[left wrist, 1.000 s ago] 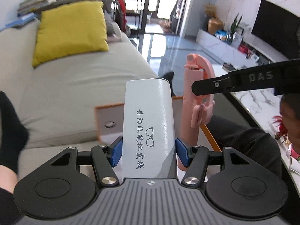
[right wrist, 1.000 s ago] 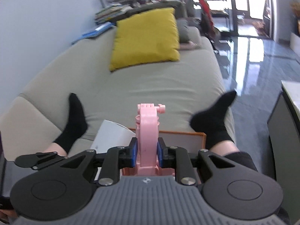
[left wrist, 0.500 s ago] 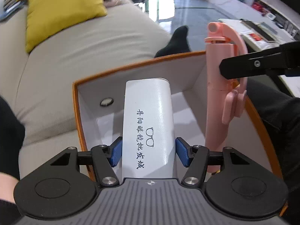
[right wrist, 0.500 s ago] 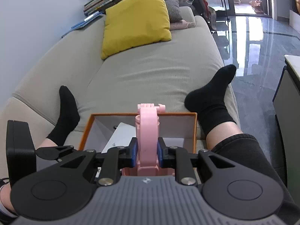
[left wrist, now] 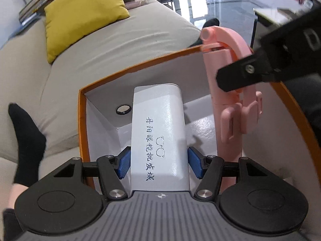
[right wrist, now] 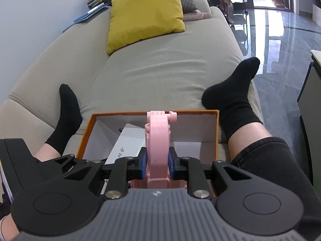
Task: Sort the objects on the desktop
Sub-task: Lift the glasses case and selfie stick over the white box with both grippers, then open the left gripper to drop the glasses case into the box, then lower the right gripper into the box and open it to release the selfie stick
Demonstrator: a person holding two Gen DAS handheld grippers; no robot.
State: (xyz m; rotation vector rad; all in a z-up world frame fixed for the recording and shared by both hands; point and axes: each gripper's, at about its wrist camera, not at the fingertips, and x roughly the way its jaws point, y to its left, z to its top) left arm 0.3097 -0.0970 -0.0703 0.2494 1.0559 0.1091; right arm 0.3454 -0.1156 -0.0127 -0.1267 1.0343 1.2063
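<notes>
From the left wrist camera I read the left gripper [left wrist: 159, 161] spread wide, its blue pads [left wrist: 124, 163] pressed against the two long sides of a white glasses case [left wrist: 159, 132]. The case bears a line of printed characters and a small spectacles symbol on its top face. It points away from me, with its far end inside the orange-rimmed box [left wrist: 82, 124] — above the white floor, whether touching it I cannot tell. A small round metal disc [left wrist: 123, 109] sits on the far inner wall of the box, just left of the case's far end.

From the right wrist camera I read the right gripper [right wrist: 157, 163] nearly closed, its pads clamped on a pink folding stick [right wrist: 157, 140]. The stick stands roughly upright inside the same box [right wrist: 217, 132], to the right of the glasses case [right wrist: 128, 140]; its hinged head reaches the level of the far rim. In the left view the stick [left wrist: 226, 92] occupies the right half of the box, with the black finger of the right gripper crossing in front of it.

The box rests on a grey sofa [right wrist: 160, 66] between the person's two legs in black socks [right wrist: 234, 88]. A yellow cushion [right wrist: 146, 14] lies at the far end of the sofa — well apart from the box. Glossy floor tiles [right wrist: 280, 40] lie to the right.
</notes>
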